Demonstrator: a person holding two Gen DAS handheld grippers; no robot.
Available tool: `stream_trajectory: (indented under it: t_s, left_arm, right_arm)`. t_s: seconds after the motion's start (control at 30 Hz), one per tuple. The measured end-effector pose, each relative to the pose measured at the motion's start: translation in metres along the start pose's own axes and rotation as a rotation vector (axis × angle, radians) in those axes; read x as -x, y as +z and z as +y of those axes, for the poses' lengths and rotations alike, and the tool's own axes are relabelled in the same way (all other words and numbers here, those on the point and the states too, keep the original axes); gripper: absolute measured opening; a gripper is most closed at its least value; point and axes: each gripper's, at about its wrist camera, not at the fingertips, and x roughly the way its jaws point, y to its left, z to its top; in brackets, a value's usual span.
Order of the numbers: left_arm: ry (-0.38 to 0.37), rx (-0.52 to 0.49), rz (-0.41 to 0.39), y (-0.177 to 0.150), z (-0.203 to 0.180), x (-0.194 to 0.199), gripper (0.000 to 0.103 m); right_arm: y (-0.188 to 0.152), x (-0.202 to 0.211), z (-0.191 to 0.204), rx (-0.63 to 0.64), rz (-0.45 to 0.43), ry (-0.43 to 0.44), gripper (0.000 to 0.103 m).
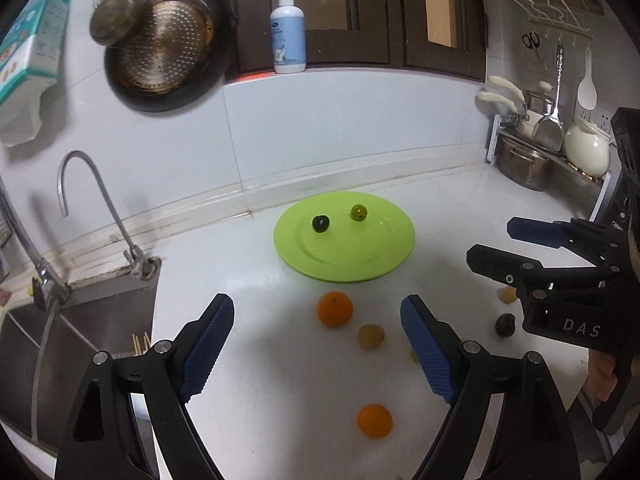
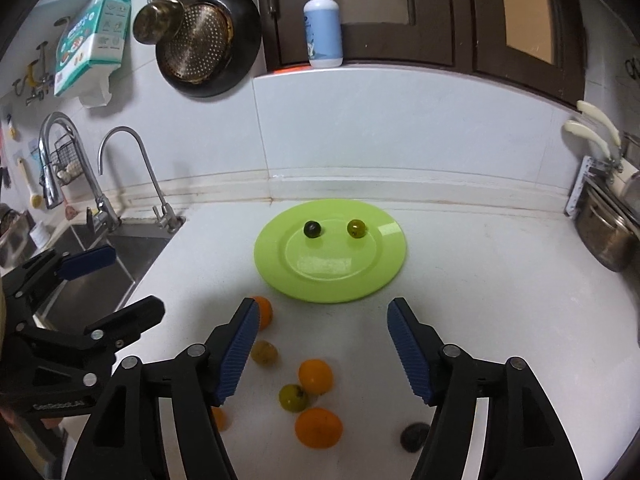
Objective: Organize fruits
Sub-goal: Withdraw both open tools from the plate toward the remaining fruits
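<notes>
Both hand-held grippers, left and right, gape empty. Two grapes sit on the green plate ahead; remaining oranges lie on the table below the right jaws, nearer that hand.

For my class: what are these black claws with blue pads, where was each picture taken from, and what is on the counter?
A person holds two hand-held grippers; each carries a camera looking along its fingers. One picture looks out from the left gripper, the other from the right gripper. Both are open and hold nothing. On the white counter a green plate carries a dark fruit and a yellow-green fruit. Oranges and other small fruits lie loose in front of it.
</notes>
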Motion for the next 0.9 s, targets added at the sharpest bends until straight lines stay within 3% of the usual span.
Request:
stream_trajectory:
  t_s: [0.2, 0.43, 0.9]
  left_arm:
    - [0.056, -0.011, -0.037, -0.019, -0.003, 0.013, 0.086]
    - [0.065, -0.029, -0.064, -0.034, -0.011, 0.021, 0.086]
    - [0.037, -0.071, 0.000, -0.071, -0.030, 0.002, 0.086]
  right_arm:
    - [-0.018, 0.020, 0.009, 0.015, -0.032, -0.033, 0.067]
    - [-0.034, 0.028, 0.012, 0.029, -0.041, -0.046, 0.067]
    - [-0.076, 0.005, 0.005, 0.032, 0.077, 0.003, 0.067]
